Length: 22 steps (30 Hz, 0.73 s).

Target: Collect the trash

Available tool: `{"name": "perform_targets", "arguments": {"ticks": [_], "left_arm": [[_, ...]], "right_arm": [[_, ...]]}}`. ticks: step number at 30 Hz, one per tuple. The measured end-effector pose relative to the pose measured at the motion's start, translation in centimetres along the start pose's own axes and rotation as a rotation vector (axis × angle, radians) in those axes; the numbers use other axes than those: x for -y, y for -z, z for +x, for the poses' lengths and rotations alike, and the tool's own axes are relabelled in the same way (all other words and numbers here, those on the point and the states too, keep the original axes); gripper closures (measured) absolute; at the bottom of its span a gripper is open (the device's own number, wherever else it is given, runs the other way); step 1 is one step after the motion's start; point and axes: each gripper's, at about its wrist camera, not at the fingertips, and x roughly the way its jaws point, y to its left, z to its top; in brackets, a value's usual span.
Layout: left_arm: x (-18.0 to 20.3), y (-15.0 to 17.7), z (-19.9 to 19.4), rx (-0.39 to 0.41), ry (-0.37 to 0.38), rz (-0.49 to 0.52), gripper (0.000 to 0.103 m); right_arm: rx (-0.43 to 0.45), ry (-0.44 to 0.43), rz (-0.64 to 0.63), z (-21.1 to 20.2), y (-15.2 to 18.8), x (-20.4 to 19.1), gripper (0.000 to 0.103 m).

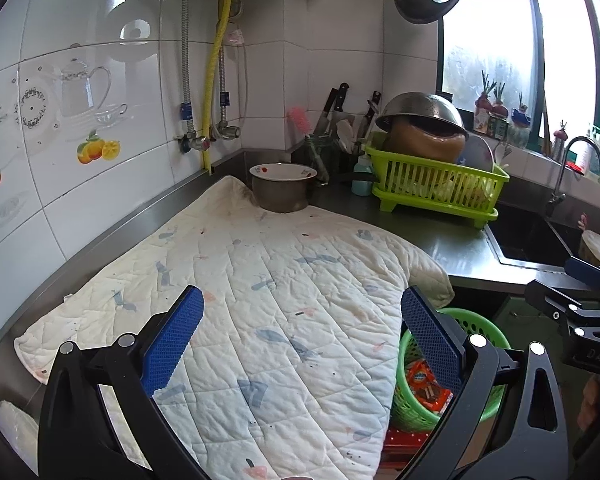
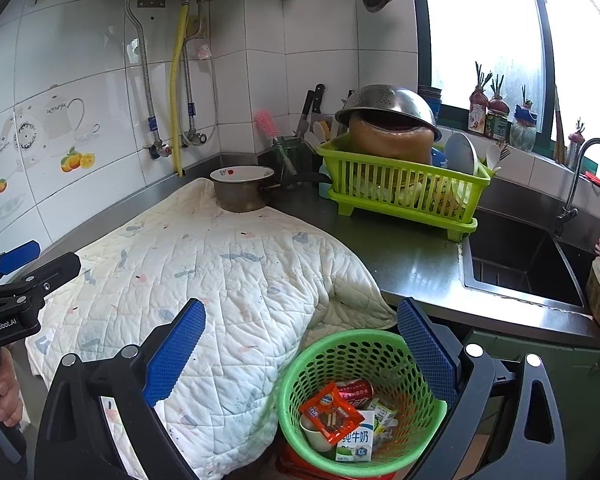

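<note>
The right hand-held gripper (image 2: 300, 360), released and empty, hangs right above the green basket (image 2: 328, 348), which stands below the worktop (image 2: 412, 264) edge and holds an orange wrapper (image 2: 328, 412), milk carton (image 2: 356, 442) and red can (image 2: 354, 390). The left hand-held gripper (image 1: 300, 344), also spread empty, hovers over the bare quilted cloth (image 1: 268, 280), basket to its lower right. The carton stands upright, while the can's long axis lies sideways; no loose trash shows, so collection looks done.

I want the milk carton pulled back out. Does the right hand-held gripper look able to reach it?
Probably yes: the right hand-held gripper is open above the green basket, and the milk carton lies uncovered on top.
</note>
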Motion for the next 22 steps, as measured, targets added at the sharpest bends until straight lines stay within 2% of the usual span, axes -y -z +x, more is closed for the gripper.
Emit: {"name": "perform_targets", "arguments": {"ticks": [22], "left_arm": [[0.65, 0.04, 0.13, -0.004, 0.009, 0.013, 0.005]], "right_arm": [[-0.006, -0.002, 0.012, -0.04, 0.03, 0.19, 0.010]]}}
